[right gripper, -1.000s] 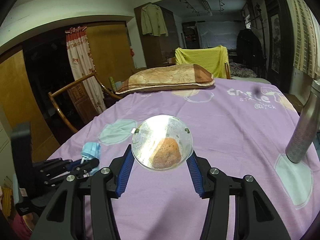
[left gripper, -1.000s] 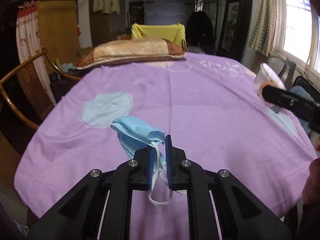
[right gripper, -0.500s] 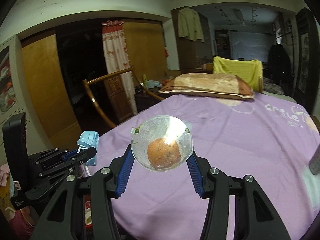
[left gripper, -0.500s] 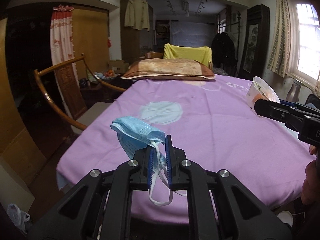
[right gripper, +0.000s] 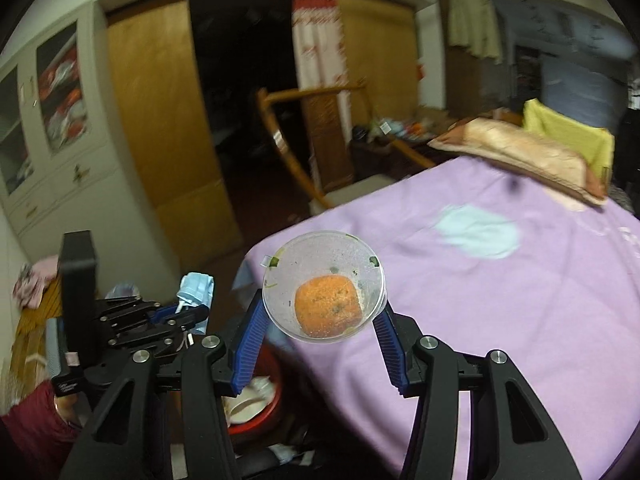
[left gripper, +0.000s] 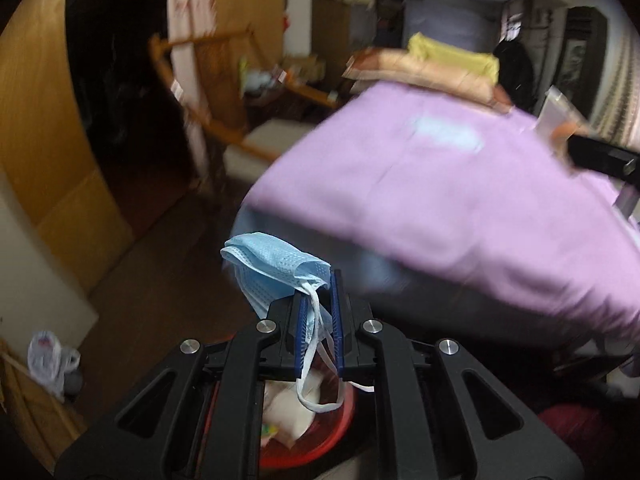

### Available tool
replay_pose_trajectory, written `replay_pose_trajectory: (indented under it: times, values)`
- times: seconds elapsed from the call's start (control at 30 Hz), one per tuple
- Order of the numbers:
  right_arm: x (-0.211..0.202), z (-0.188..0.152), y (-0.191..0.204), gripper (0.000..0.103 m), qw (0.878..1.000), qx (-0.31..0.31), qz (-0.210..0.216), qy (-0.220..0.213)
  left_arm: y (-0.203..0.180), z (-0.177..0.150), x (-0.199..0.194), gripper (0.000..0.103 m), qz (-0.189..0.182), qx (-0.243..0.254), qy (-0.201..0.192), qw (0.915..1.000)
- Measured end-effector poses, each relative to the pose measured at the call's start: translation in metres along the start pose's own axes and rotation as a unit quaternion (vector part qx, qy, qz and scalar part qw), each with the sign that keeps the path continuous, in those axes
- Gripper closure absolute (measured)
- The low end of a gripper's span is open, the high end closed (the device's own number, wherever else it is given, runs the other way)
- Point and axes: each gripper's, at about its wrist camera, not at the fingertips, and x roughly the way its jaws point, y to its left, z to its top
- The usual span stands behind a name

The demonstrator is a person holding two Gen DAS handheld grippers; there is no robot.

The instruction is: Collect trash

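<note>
My left gripper (left gripper: 319,280) is shut on a blue face mask (left gripper: 276,268); its white ear loops hang down between the blue pads. Below it on the floor stands a red bin (left gripper: 320,432) with pale rubbish inside. My right gripper (right gripper: 320,312) is shut on a clear plastic cup (right gripper: 325,285) with orange residue at its bottom. In the right wrist view the left gripper (right gripper: 192,308) with the mask (right gripper: 196,288) sits at the lower left, and the red bin (right gripper: 260,400) lies beneath both. The cup (left gripper: 560,120) shows at the right edge of the left wrist view.
A bed with a purple cover (right gripper: 500,280) fills the right side, a pillow (right gripper: 520,152) at its far end. A wooden chair (right gripper: 312,152) stands beyond the bed corner. A white cabinet (right gripper: 52,140) and wooden doors line the left wall. A plastic bag (left gripper: 52,360) lies on the dark floor.
Both grippers have swung left off the purple bed and tipped downward, carrying the mask and the cup; the red bin on the floor has come into view beneath them.
</note>
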Motion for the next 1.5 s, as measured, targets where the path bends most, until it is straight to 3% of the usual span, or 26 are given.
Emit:
replay_pose_trajectory:
  times: [0.2,0.3,0.37,0.43,0.5,0.6,0.77,0.83,0.93,1.13,1.2,1.23,1.37,1.5]
  values:
    - [0.062,-0.011,0.051,0.051,0.996,-0.035,0.036,0.074,0.052,-0.056,0.045,0.089,-0.004,-0.03,0.097,0.9948]
    - [0.095,-0.019,0.075,0.051,0.991,-0.05,0.056,0.11,0.07,-0.074,0.059,0.08,-0.008,-0.051,0.125,0.9908]
    - [0.114,-0.025,0.087,0.051,0.987,-0.056,0.065,0.133,0.082,-0.084,0.064,0.064,0.006,-0.062,0.136,0.9887]
    - [0.135,-0.032,0.1,0.051,0.982,-0.061,0.076,0.161,0.091,-0.088,0.063,0.022,0.026,-0.071,0.135,0.988]
    - [0.153,-0.034,0.108,0.051,0.978,-0.063,0.084,0.183,0.101,-0.092,0.056,0.014,0.044,-0.078,0.124,0.9882]
    - [0.168,-0.037,0.117,0.051,0.973,-0.065,0.09,0.2,0.109,-0.098,0.051,0.013,0.032,-0.083,0.125,0.9882]
    - [0.184,-0.046,0.119,0.051,0.97,-0.061,0.085,0.22,0.093,-0.112,0.06,0.013,-0.088,-0.083,0.135,0.9834]
    - [0.189,-0.049,0.114,0.051,0.969,-0.057,0.081,0.226,0.093,-0.121,0.063,0.013,-0.104,-0.088,0.137,0.9811]
    - [0.194,-0.052,0.11,0.05,0.966,-0.056,0.081,0.239,0.11,-0.124,0.06,0.013,-0.083,-0.108,0.133,0.9817]
    - [0.201,-0.058,0.128,0.05,0.959,-0.08,0.102,0.253,0.168,-0.115,0.033,0.013,0.043,-0.118,0.11,0.986]
    - [0.205,-0.061,0.135,0.04,0.957,-0.094,0.1,0.257,0.186,-0.112,0.023,0.013,0.077,-0.122,0.095,0.9849]
    - [0.207,-0.063,0.138,0.034,0.956,-0.099,0.098,0.258,0.192,-0.111,0.02,0.013,0.082,-0.129,0.093,0.9839]
    - [0.212,-0.064,0.144,0.034,0.955,-0.107,0.095,0.26,0.201,-0.113,0.018,0.013,0.08,-0.135,0.089,0.9835]
    - [0.209,-0.061,0.142,0.034,0.957,-0.107,0.085,0.254,0.186,-0.111,0.023,0.013,0.06,-0.127,0.094,0.9857]
